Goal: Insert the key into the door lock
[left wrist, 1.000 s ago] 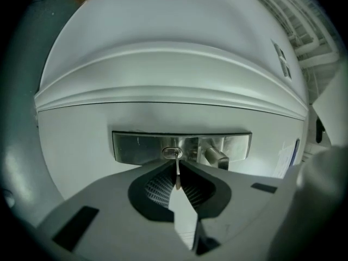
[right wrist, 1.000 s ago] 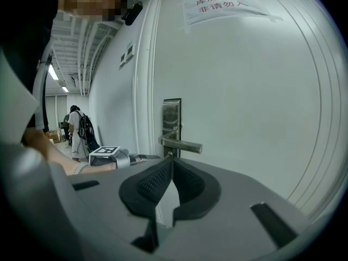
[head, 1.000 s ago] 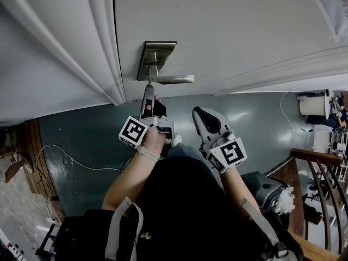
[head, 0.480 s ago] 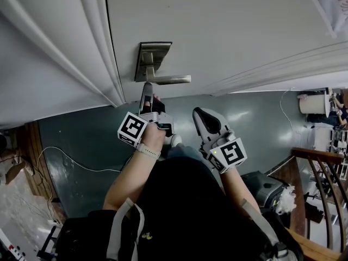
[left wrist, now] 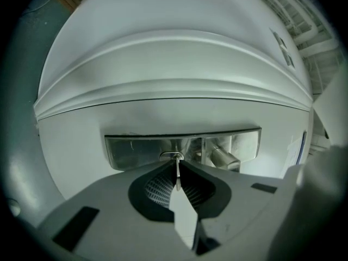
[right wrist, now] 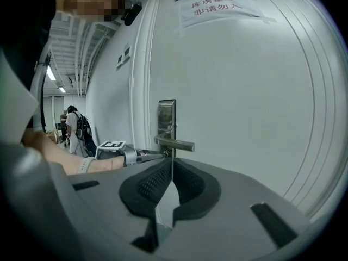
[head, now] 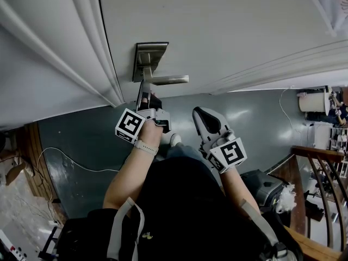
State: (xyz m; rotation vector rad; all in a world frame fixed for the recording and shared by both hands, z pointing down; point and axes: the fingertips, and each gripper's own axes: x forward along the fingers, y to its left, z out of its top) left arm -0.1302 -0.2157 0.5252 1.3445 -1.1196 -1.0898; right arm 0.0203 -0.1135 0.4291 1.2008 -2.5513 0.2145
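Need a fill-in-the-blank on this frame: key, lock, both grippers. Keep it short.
1. The left gripper is shut on a ___, its tip at the keyhole in the lock plate.
2. The right gripper is shut and holds ___.
3. In the head view, the gripper nearer the lever handle is the ___ one.
4. The door is coloured ___.
Missing words: key; nothing; left; white.

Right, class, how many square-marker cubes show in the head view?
2: one cube on the left gripper at the door lock, another on the right gripper, away from it.
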